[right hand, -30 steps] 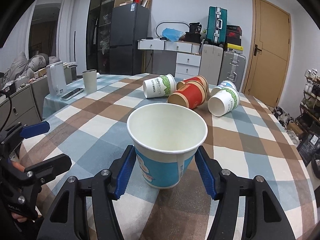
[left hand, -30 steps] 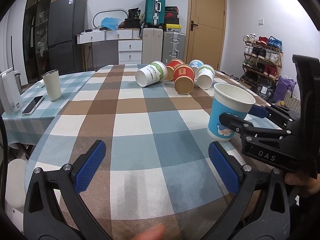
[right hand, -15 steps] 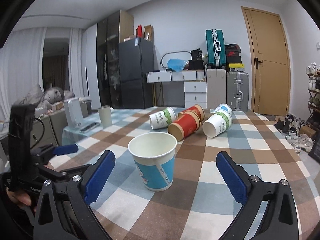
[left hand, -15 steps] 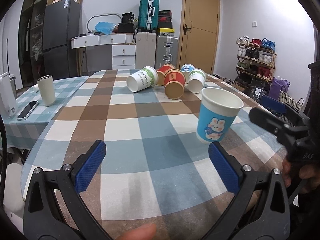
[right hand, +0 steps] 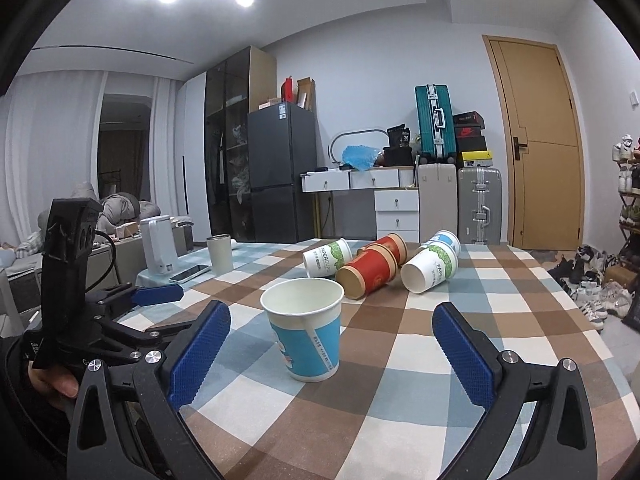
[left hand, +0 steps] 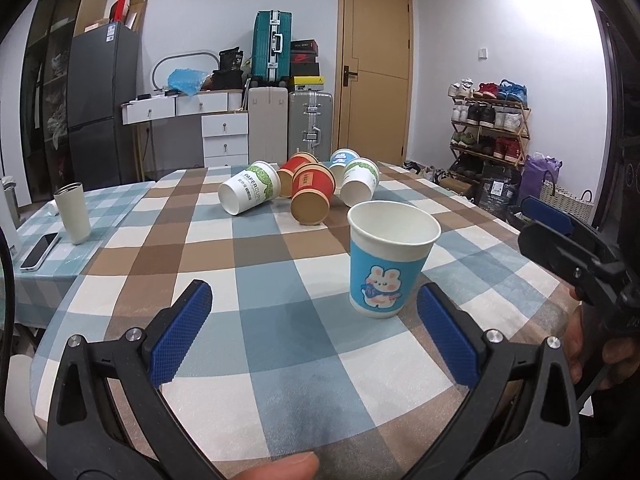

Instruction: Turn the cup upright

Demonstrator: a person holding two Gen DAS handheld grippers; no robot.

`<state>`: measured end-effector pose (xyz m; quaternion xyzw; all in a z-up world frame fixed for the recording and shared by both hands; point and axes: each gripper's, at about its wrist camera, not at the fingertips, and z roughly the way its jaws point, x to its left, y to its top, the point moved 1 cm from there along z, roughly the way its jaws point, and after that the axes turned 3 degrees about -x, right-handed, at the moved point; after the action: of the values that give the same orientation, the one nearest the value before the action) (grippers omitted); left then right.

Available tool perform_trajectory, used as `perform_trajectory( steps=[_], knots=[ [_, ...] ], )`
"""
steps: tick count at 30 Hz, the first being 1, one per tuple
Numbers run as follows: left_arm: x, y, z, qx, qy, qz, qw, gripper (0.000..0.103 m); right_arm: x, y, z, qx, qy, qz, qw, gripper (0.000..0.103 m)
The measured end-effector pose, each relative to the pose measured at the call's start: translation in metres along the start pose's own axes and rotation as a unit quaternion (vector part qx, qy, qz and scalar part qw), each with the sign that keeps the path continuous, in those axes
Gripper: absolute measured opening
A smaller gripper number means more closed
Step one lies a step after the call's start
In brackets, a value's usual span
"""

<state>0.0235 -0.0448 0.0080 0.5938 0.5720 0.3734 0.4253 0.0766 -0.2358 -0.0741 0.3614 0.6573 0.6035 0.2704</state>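
Observation:
A blue paper cup with a rabbit print (left hand: 386, 264) stands upright on the checked tablecloth (left hand: 256, 280); it also shows in the right wrist view (right hand: 306, 336). My left gripper (left hand: 316, 336) is open and empty, with the cup just beyond its right finger. My right gripper (right hand: 332, 354) is open and empty, drawn back from the cup. Several paper cups lie on their sides farther back: a white-green one (left hand: 250, 192), a red one (left hand: 312, 198), another white-green one (left hand: 360, 186).
A grey tumbler (left hand: 74, 212) and a phone (left hand: 40, 250) sit at the table's left. A white kettle (right hand: 158, 250) stands there too. The table's right edge drops to a floor with shoes (right hand: 592, 296). Suitcases and drawers stand behind.
My right gripper has opened, let go of the blue cup and pulled back and up. The cup now stands free. My left gripper has shifted slightly, still open.

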Motion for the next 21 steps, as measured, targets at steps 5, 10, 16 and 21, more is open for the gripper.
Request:
perform_trajectory(
  steps=[5, 10, 16, 21],
  knots=[
    [0.000, -0.001, -0.002, -0.003, -0.003, -0.001, 1.0000, 0.102, 0.003, -0.002, 0.003, -0.002, 0.000, -0.006, 1.000, 0.103],
    [0.002, -0.003, -0.003, -0.004, -0.005, 0.000, 1.0000, 0.102, 0.005, -0.003, 0.005, -0.005, 0.003, -0.009, 1.000, 0.103],
    [0.009, -0.003, -0.004, -0.011, 0.003, -0.003, 0.9999, 0.102, 0.007, -0.004, 0.003, -0.006, 0.005, -0.013, 1.000, 0.103],
    [0.014, -0.004, -0.003, -0.012, 0.007, -0.005, 0.9999, 0.102, 0.008, -0.005, 0.003, -0.007, 0.005, -0.015, 1.000, 0.103]
  ],
)
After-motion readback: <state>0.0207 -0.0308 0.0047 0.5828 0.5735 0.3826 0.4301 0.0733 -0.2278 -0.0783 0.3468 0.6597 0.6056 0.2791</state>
